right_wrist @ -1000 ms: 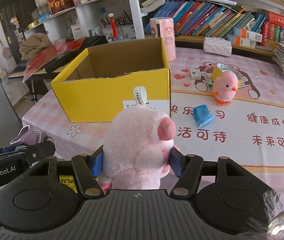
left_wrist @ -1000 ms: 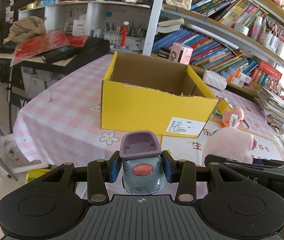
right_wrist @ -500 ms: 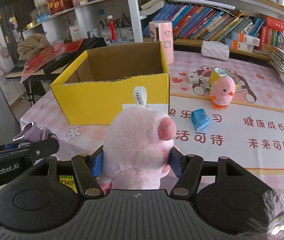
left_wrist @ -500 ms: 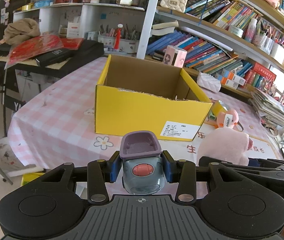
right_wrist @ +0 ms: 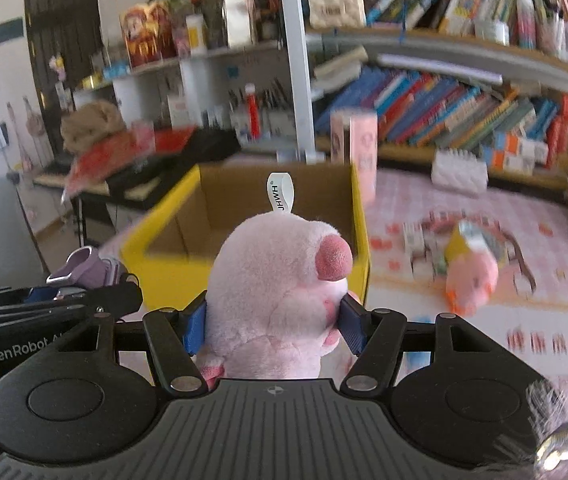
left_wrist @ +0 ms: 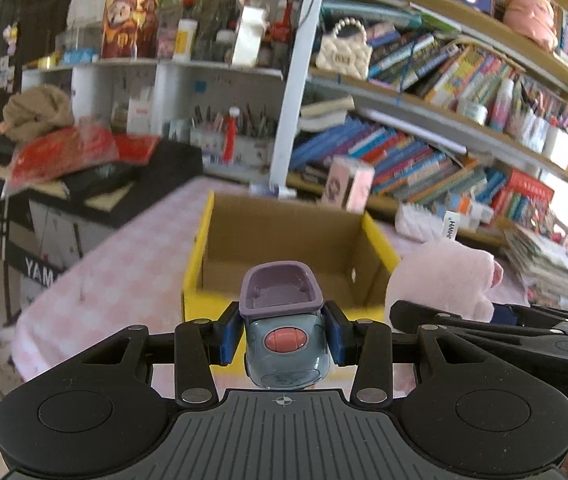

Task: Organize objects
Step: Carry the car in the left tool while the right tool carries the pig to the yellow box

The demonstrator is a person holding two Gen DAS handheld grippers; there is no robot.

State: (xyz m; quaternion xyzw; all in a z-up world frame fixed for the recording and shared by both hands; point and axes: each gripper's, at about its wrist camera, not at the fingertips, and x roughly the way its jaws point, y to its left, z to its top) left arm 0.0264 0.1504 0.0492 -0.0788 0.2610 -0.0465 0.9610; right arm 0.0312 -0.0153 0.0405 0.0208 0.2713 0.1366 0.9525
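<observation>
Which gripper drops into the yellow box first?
Left, marginally. The left gripper holds the toy car centred before the yellow box; the right gripper, with the pink plush, faces its right corner.

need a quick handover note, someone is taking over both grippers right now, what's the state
Left hand-held gripper: shut on the grey toy car with its purple top.
Right hand-held gripper: shut on the pink plush pig.
Yellow cardboard box: open on the pink checked table, just ahead of both grippers; the part of its inside in view looks empty.
Done: both toys picked up and carried up to the box.
Left: drop both into the box, then fetch the pink chick toy that lies on the table right of the box.
</observation>
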